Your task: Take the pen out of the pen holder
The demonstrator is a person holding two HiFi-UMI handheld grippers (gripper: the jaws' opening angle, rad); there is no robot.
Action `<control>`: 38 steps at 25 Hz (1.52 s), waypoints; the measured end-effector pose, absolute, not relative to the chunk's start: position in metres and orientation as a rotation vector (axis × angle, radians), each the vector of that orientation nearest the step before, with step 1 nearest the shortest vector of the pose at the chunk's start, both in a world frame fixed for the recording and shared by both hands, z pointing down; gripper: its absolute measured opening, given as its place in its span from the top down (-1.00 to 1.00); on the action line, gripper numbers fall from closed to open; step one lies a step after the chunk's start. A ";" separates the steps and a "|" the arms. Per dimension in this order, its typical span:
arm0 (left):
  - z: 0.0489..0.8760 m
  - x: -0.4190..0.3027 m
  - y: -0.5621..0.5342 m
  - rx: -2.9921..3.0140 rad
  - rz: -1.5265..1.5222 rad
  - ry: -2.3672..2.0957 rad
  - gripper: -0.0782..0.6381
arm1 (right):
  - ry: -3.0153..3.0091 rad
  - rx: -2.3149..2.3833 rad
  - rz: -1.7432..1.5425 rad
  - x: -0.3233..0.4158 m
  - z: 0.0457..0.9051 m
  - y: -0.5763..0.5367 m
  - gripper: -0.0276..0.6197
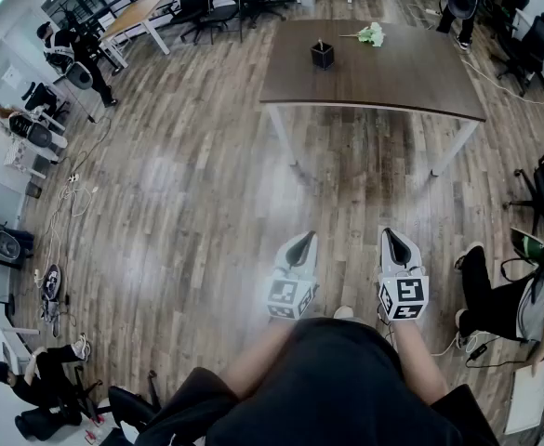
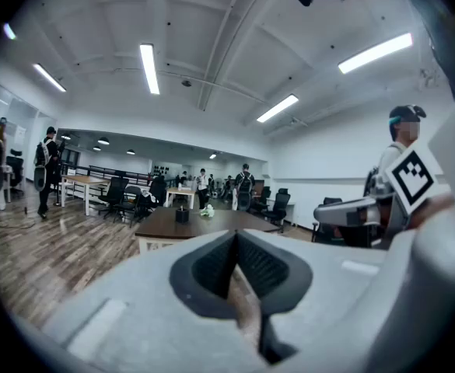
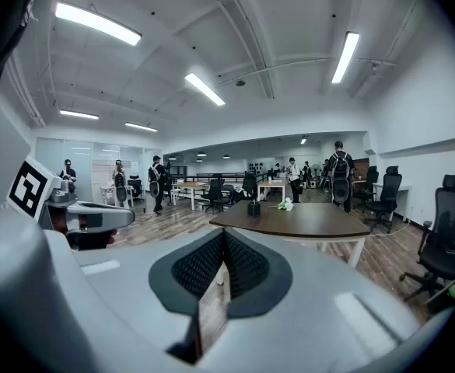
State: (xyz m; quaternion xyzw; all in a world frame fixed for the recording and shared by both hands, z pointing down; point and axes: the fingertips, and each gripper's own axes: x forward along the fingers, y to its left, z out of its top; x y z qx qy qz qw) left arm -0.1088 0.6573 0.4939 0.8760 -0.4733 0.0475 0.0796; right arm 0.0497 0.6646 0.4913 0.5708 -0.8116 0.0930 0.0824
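Far ahead stands a dark brown table (image 1: pixel 383 72) on white legs. On it sits a small black pen holder (image 1: pixel 322 55) with a pen standing upright in it, also seen as the pen holder (image 2: pixel 182 215) in the left gripper view and the pen holder (image 3: pixel 253 208) in the right gripper view. My left gripper (image 1: pixel 301 241) and right gripper (image 1: pixel 390 236) hang side by side over the wooden floor, well short of the table. Both are shut with nothing between the jaws. Both point towards the table: left gripper (image 2: pixel 236 236), right gripper (image 3: pixel 224 233).
A white flower bunch (image 1: pixel 372 34) lies on the table behind the holder. Office chairs (image 1: pixel 537 45) and desks (image 1: pixel 137 15) ring the room. People stand at the left (image 1: pixel 67 49), and one person sits at the right (image 1: pixel 504 305). Cables (image 1: pixel 72 193) trail on the floor at left.
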 end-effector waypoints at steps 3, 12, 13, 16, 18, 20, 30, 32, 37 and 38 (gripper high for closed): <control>0.489 -0.100 0.658 2.616 0.104 -1.420 0.78 | -2.434 1.702 0.275 0.060 0.490 0.666 0.91; 0.490 -0.069 0.654 2.587 0.087 -1.445 0.78 | -2.429 1.710 0.357 0.098 0.508 0.663 0.91; 0.491 -0.068 0.650 2.583 0.089 -1.452 0.78 | -2.430 1.705 0.363 0.100 0.510 0.659 0.91; 0.494 -0.069 0.633 2.580 0.095 -1.465 0.78 | -2.441 1.703 0.371 0.101 0.515 0.645 0.91; 0.497 -0.071 0.613 2.580 0.092 -1.474 0.78 | -2.445 1.707 0.361 0.100 0.518 0.627 0.91; 0.501 -0.072 0.587 2.583 0.081 -1.471 0.78 | -2.439 1.718 0.356 0.100 0.522 0.603 0.91; 0.515 -0.081 0.413 2.619 0.096 -1.329 0.78 | -2.343 1.760 0.354 0.080 0.528 0.432 0.91; 0.514 -0.087 0.373 2.632 0.109 -1.310 0.78 | -2.316 1.771 0.366 0.074 0.526 0.395 0.91; 0.497 -0.110 0.283 2.649 0.098 -1.304 0.78 | -2.303 1.791 0.392 0.056 0.517 0.309 0.91; 0.493 -0.114 0.268 2.650 0.087 -1.299 0.78 | -2.305 1.789 0.392 0.052 0.514 0.295 0.91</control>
